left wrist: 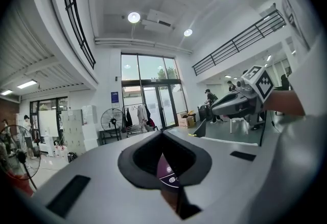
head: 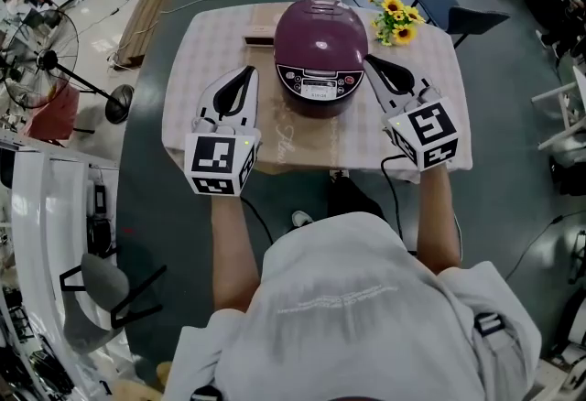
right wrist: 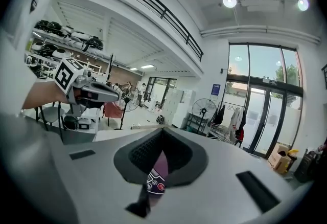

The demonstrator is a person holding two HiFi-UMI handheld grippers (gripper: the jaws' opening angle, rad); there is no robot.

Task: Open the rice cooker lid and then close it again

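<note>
Flanking a shut rice cooker with both grippers

Nearest the person, the left gripper (head: pixel 245 71) and right gripper (head: pixel 369 60) are hovering over the counter (head: pixel 206 51), each with its fingers pressed together on nothing. Between them the maroon rice cooker (head: pixel 320 47) is sitting mid-counter, its control panel (head: pixel 316 83) facing the person and its lid (head: pixel 319 24) lying closed. Neither gripper appears to be touching it, though the right one's tip is hanging just beside its flank. That closed lid is fitting two stages alike, a lid waiting to be raised or one lowered again, and nothing here is settling which. Nothing is blocking either gripper's way to the cooker. Farther back, a wooden block (head: pixel 261 24) is lying behind the cooker's left, and sunflowers (head: pixel 396 19) are crowding its right rear.
</note>
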